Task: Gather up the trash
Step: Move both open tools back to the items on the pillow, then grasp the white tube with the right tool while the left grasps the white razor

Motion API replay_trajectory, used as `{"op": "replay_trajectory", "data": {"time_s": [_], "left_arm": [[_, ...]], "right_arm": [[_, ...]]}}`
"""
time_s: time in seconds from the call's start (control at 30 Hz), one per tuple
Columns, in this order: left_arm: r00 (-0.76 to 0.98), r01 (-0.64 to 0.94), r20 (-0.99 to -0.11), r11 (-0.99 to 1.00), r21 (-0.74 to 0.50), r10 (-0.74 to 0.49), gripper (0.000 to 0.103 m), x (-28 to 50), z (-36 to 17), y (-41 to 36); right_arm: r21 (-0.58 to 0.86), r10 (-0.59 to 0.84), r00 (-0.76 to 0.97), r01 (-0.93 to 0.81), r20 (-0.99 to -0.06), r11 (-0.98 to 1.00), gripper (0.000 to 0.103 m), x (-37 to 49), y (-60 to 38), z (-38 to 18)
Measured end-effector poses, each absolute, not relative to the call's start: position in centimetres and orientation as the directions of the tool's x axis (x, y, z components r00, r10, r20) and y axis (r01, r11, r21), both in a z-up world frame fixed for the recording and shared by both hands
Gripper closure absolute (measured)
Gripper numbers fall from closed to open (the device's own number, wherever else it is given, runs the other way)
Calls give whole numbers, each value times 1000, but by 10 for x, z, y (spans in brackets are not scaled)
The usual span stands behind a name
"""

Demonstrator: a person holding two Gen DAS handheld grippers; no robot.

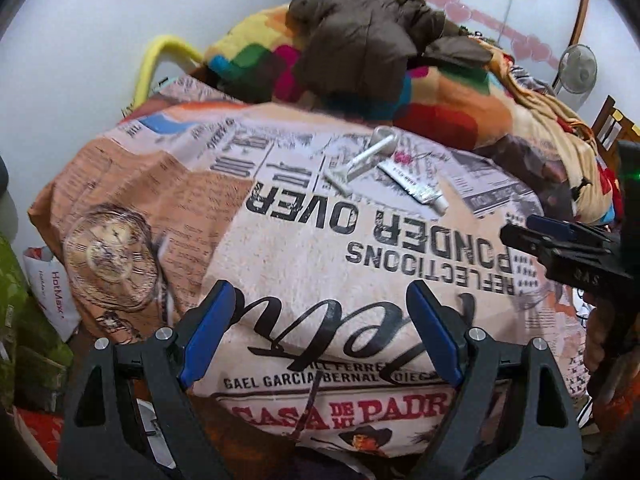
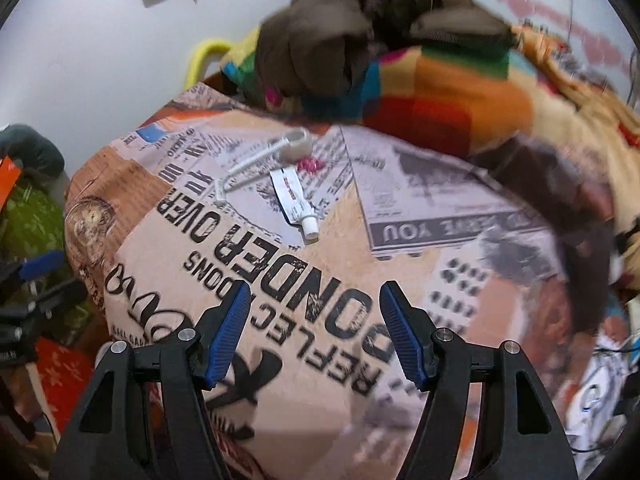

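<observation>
1. A tube [image 2: 294, 200], flattened and nearly spent, lies on the bed [image 1: 280, 248] near its far side, cap toward the camera. It should be light and limp, its foil skin slick; the stiff white cap end looks the surest hold.
2. Just beside it lies a razor [image 2: 256, 160], white plastic, thin ribbed handle, head low at the left. Light and rigid, I judge; grip mid-handle, away from the blade.
3. A small pale ring [image 2: 298, 142] sits at the razor's far end; what it is I cannot tell.
4. The bed cover is soft printed fleece, so things may sink in.
5. Left tool [image 1: 320, 332] gapes wide, empty. Right tool [image 2: 314, 336] likewise, aimed at the tube.
</observation>
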State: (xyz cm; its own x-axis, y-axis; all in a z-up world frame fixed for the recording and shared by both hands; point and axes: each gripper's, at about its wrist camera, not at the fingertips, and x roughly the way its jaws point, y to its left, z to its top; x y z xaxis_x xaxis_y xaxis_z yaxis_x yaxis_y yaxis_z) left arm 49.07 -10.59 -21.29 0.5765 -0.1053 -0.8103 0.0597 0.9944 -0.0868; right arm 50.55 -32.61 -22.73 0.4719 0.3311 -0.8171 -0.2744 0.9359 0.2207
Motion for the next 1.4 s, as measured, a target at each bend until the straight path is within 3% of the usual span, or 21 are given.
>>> {"op": "replay_trajectory", "data": {"time_s": [0.13,0.4,0.57,0.67,0.83,1.03,1.1,1.33,1.4], "left_arm": [[571,49,-816,996,-73,-88,16,505,-232,-101],[538,75,-835,993,-89,-116,16,532,-258,-97],[557,71,-823,993,-91,-116,16,550,-263,-100],[553,82,-822,990,-111,-138,16,563,-265,-105],[565,134,-814,988,-73,-136,16,585,-261,-122],[559,184,-821,983,-15,-117,32,612,-262,-140],[557,190,-823,982,-8,-114,43,620,-264,-144],[558,163,-823,987,-14,-104,52,646,-278,-154],[552,157,-831,987,17,-74,58,653,-284,-158]], "right_arm": [[269,348,420,-238,-838,933,41,535,-319,-251],[161,287,463,-292,-839,943,71,556,-295,-261],[77,240,510,-320,-826,944,76,555,-286,-264],[22,214,536,-341,-817,940,88,556,-280,-266],[24,232,543,-363,-807,932,88,550,-284,-265],[80,274,536,-356,-799,931,88,534,-305,-258],[85,278,541,-354,-794,932,88,530,-309,-256],[129,299,535,-331,-790,935,88,528,-328,-256],[125,298,540,-333,-787,935,88,526,-332,-254]]}}
